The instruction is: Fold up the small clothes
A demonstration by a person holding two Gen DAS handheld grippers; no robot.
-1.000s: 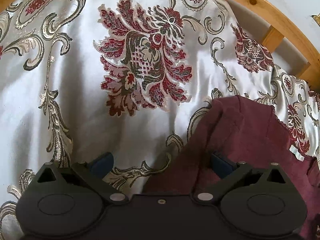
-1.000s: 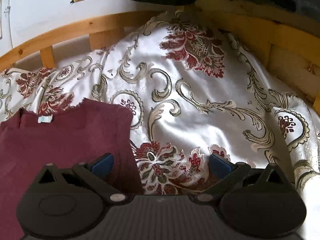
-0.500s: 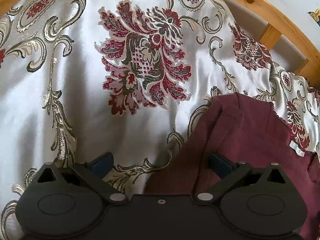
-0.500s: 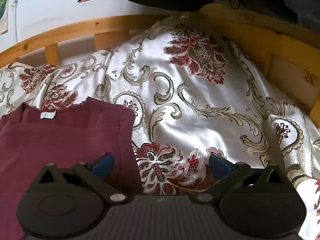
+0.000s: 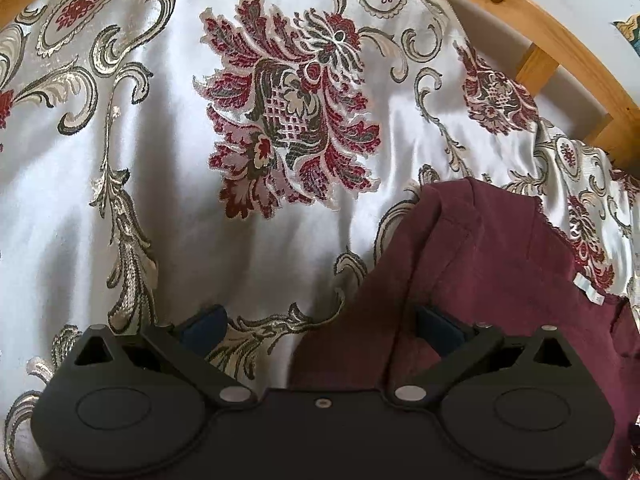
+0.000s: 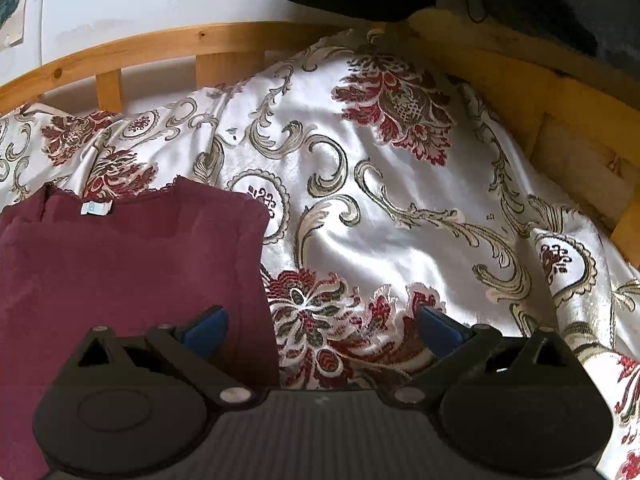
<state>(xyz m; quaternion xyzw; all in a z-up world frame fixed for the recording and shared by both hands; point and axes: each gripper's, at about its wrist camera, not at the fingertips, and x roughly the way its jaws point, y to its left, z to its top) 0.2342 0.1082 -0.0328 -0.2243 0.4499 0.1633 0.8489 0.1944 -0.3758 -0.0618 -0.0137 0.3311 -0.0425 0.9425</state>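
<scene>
On my left, my left gripper (image 5: 318,322) hangs low over the satin bedspread (image 5: 168,184), jaws spread wide and holding nothing. Its left finger sits above bare patterned cloth; its right finger is over the near left edge of the maroon top (image 5: 492,264).

The top lies flat on the bed between my two hands, sides already turned in to a narrow panel, with its lace-trimmed neckline and white label (image 6: 96,209) at the far end, toward the wooden bed rail (image 6: 168,42).

To the right, my right gripper (image 6: 322,326) is also wide open and empty, its left finger over the top's right edge, its right finger over the bedspread.

I judge the garment light, thin and limp; it will sag and slide on this glossy cover, so a one-sided pull would skew it. The best hold looks like the two near corners of the hem, pinching all the layers together on each side, then carrying them up evenly toward the neckline.
</scene>
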